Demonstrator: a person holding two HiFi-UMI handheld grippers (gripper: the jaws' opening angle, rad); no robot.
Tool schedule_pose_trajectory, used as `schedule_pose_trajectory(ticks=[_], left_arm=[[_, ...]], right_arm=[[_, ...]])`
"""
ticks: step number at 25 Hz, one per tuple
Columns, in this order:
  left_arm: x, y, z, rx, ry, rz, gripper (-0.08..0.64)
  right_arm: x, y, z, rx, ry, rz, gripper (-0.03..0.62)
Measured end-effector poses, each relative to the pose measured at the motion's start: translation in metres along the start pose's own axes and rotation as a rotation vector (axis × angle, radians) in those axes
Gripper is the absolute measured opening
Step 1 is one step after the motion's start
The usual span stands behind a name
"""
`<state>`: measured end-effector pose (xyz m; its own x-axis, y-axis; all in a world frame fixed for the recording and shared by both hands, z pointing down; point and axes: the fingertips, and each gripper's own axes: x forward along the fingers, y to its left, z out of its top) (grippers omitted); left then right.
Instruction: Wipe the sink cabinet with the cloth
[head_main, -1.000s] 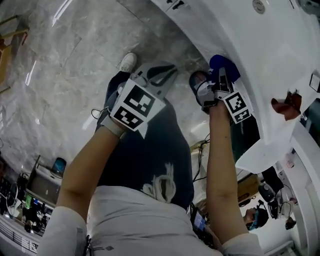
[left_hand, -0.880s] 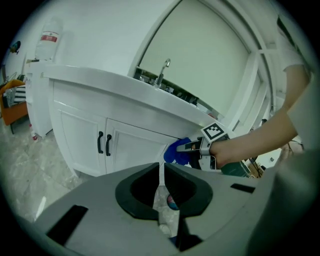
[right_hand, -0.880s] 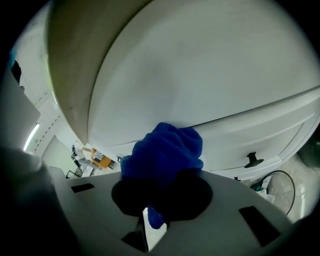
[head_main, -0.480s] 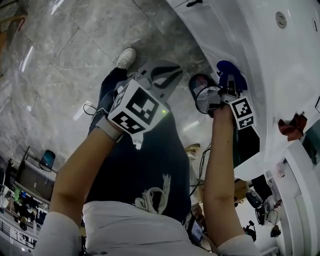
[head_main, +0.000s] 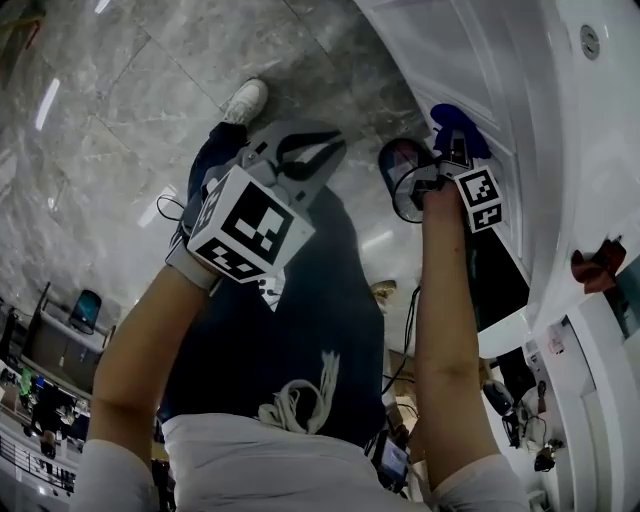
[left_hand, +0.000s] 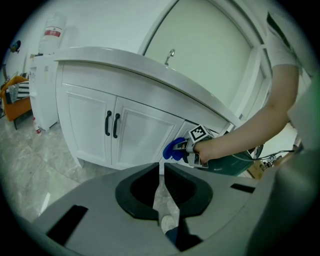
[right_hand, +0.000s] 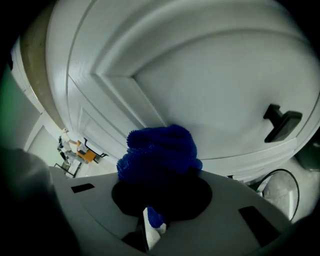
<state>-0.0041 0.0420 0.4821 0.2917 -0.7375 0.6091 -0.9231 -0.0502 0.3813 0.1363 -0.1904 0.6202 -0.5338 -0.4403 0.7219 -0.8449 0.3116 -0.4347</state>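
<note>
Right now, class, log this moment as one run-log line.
left gripper: shut, empty | right gripper: shut on cloth | cloth: at cabinet door

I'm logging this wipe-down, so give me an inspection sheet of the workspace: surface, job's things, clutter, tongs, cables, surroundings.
Surface: sink cabinet door, white, panelled, with a black handle; no stains seen.
Job's things: blue cloth, bunched, up against the door.
Clutter: dark red thing on the countertop.
Tongs: right tongs shut on the blue cloth; left tongs shut, empty, held off the cabinet.
Cables: black cable looped below the door.
Surroundings: grey marble floor.
</note>
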Motion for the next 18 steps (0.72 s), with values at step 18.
schedule_pose_trajectory(ticks=[18], left_arm=[[0.014, -0.007, -0.009, -0.041, 0.008, 0.030, 0.015]], right_arm=[[0.030, -0.025, -0.026, -0.060, -0.010, -0.054, 0.064]])
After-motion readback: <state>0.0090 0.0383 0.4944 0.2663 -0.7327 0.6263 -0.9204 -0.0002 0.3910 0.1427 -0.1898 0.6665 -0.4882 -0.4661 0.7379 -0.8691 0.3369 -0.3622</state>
